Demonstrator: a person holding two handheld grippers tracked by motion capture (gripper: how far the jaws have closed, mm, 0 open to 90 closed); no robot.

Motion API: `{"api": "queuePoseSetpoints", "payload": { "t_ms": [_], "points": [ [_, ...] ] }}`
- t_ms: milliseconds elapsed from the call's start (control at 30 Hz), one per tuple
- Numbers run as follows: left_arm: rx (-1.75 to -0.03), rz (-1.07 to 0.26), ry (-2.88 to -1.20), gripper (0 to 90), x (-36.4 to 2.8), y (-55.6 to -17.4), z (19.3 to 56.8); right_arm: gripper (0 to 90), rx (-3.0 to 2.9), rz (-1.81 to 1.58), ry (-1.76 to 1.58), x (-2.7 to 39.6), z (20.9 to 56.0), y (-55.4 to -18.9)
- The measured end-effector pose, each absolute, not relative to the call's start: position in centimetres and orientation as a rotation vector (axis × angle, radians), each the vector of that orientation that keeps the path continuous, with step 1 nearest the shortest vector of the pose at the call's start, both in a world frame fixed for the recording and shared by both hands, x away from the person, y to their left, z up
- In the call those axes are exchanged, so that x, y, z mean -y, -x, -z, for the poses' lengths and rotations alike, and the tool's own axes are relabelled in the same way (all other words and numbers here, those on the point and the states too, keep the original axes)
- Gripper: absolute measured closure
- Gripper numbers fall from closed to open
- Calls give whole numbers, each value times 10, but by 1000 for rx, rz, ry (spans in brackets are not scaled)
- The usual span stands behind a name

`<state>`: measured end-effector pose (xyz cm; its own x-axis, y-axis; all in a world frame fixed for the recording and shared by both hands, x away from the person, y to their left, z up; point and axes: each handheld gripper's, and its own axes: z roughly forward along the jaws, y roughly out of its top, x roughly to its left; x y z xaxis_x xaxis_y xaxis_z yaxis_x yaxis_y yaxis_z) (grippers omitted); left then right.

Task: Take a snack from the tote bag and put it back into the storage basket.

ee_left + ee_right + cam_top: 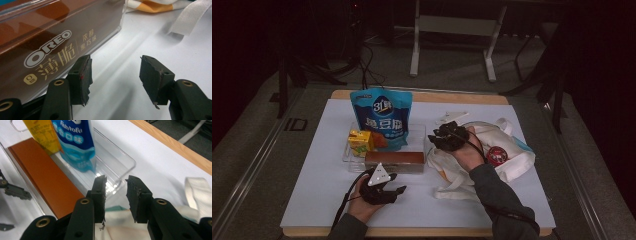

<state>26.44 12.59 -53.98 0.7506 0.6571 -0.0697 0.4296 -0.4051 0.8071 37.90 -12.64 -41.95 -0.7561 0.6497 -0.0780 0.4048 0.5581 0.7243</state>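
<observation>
Left gripper (115, 75): jaws apart, nothing between them, low over the white tabletop (312, 195) just beside the brown Oreo box (50, 47).
Right gripper (116, 192): jaws narrowly parted and empty, above the white tote bag (512, 160), near the clear tray (117, 162).
High view: blue snack pouch (382, 117) standing upright in the tray, yellow drink carton (360, 141) beside it.
Left gripper view: box lettering legible.
Right gripper view: tray's bare end, wooden tabletop edge (172, 145).

high view: dim, dark surroundings, grainy, soft | gripper views: brighter, light from above, soft shadows on the table (130, 62) | glare on clear tray (112, 167), near jaws blurred
</observation>
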Motion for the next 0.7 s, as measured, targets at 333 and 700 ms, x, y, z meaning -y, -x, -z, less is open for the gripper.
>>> {"api": "queuePoseSetpoints", "payload": {
  "t_ms": [333,700],
  "points": [
    [-815,-325,-2062,431,-126,-264,540,669,-2446,-1011,-884,151,414,-371],
    [-816,-324,-2064,430,-126,-265,540,668,-2416,-1005,-933,185,412,-363]
  ]
}}
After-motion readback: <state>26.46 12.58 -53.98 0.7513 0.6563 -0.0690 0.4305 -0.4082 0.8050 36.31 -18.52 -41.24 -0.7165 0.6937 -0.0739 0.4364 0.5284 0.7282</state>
